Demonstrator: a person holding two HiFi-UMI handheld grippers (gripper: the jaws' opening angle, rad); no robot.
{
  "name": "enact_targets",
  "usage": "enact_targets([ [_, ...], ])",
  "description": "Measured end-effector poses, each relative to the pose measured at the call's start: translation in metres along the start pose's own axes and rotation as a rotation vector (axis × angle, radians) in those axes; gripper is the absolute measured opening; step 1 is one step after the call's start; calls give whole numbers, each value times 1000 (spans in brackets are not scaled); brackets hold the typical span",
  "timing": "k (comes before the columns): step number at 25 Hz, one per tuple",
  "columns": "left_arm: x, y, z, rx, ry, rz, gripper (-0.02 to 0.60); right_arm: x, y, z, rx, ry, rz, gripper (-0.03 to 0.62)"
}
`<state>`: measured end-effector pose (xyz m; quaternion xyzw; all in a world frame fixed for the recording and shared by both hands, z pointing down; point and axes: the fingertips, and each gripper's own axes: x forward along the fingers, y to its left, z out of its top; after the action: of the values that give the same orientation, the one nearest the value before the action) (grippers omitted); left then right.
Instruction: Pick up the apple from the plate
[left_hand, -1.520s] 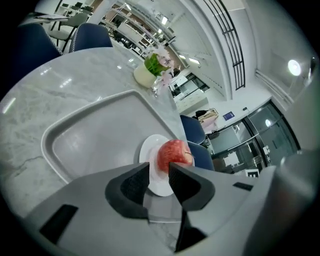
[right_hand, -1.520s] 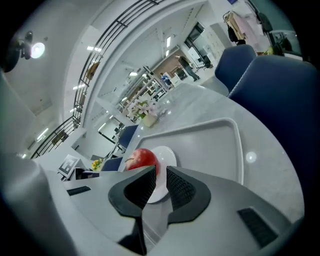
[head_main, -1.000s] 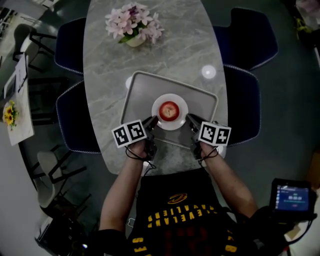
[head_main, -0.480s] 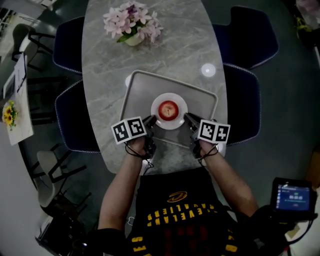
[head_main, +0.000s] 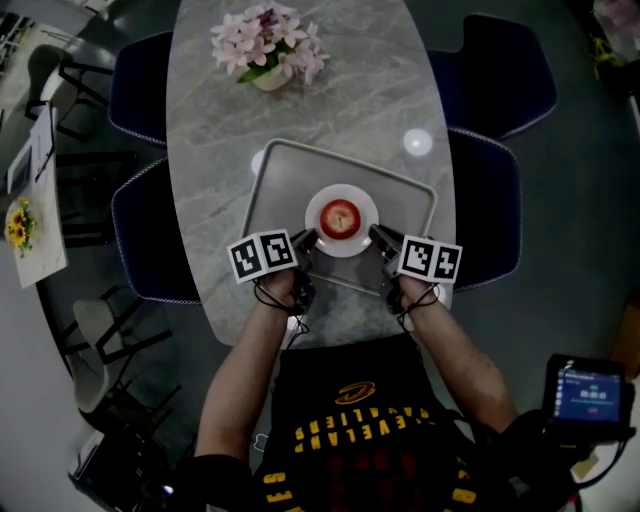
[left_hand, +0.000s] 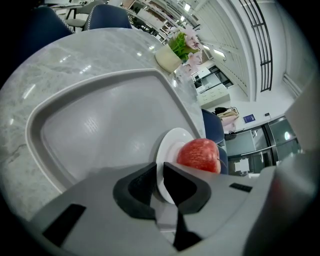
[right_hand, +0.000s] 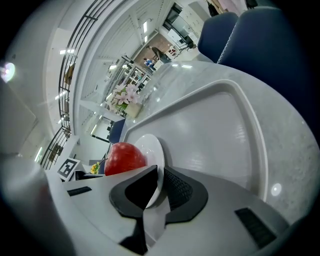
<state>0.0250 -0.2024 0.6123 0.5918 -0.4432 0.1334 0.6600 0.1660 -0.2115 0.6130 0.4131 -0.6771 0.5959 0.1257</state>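
A red apple (head_main: 341, 217) sits on a small white plate (head_main: 356, 240) in the middle of a grey tray (head_main: 270, 190). My left gripper (head_main: 305, 243) is at the plate's near-left rim and my right gripper (head_main: 378, 238) at its near-right rim. In the left gripper view the jaws (left_hand: 160, 182) stand close together with the plate's (left_hand: 170, 145) rim between them, and the apple (left_hand: 199, 155) is just beyond. The right gripper view has the same picture mirrored: gripper (right_hand: 157, 187) closed on the plate's (right_hand: 150, 147) rim, apple (right_hand: 124, 157) behind it.
The tray lies on an oval marble table (head_main: 210, 120). A vase of pink flowers (head_main: 268, 45) stands at the far end, and a small white disc (head_main: 417, 143) lies past the tray's right corner. Dark blue chairs (head_main: 150, 240) (head_main: 490, 200) flank the table.
Both grippers have edged inwards onto the plate's rim from either side. The apple and plate have stayed on the tray.
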Motion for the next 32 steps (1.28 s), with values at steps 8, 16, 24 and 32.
enact_targets([
  [8,1,1,-1,-11,-1,-5,44,0,0,2,2,3,1,46],
  [16,-7,2,2,-25,-26,-18,44,3,9,5,-30,6,14,46],
  [24,-26,10,-2,-28,-60,-34,43,4,25,-7,-59,5,25,46],
  [32,-62,34,-17,-50,-100,-28,43,10,52,-35,-99,35,43,46],
])
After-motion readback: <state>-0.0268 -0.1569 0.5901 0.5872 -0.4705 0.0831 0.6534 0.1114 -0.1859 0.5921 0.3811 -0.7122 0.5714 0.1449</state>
